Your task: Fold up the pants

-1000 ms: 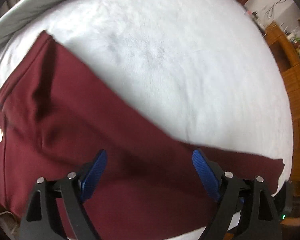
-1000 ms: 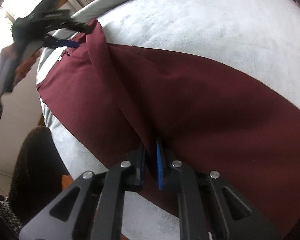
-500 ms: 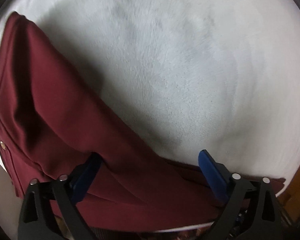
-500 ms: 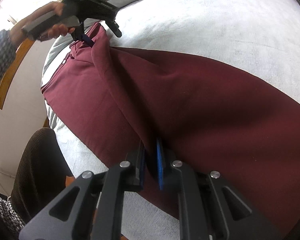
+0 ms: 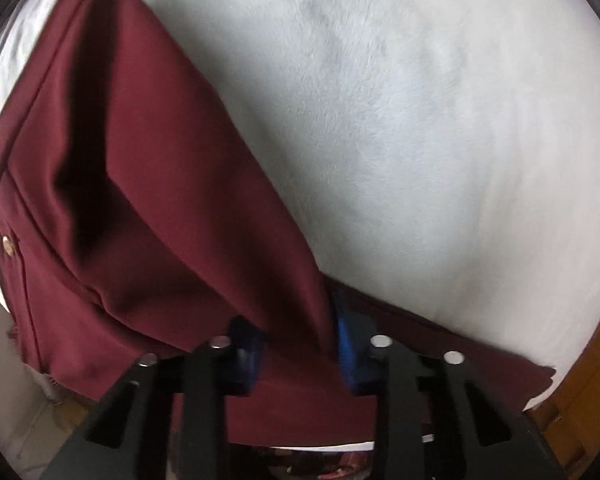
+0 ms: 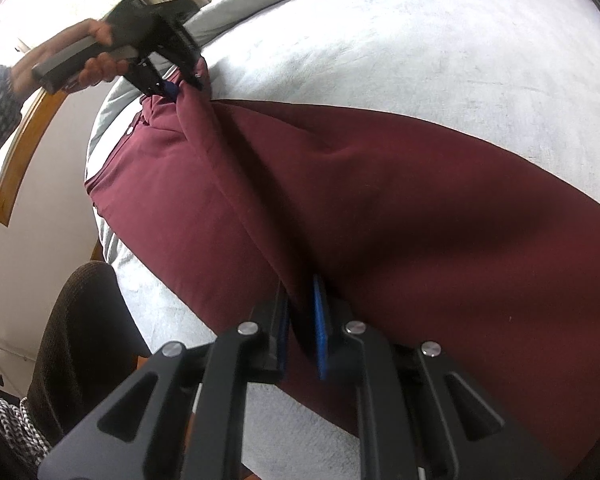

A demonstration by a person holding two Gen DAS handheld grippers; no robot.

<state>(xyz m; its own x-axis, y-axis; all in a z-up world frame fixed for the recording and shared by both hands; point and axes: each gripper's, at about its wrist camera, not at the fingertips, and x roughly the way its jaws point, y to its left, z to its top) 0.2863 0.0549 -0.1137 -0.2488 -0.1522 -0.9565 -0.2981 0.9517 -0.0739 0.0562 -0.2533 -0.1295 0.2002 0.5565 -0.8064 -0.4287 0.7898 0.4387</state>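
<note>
The left gripper [image 5: 300, 344] is pinching a raised fold of the maroon pants [image 5: 148, 184], its blue pads [image 5: 346, 344] drawn in against the cloth on both sides, so the fabric is tenting up from the waistband end. The right gripper [image 6: 300, 320] is clamping another ridge of the same pants [image 6: 380, 208], its jaws nearly together with cloth wedged between them. In the right wrist view the left gripper [image 6: 180, 88] is showing far off at the waistband, gripped by the person's hand [image 6: 96, 60]. The pants are lying spread across a pale fleece blanket [image 5: 420, 120], with a small metal button [image 5: 7, 245] showing near the waistband.
</note>
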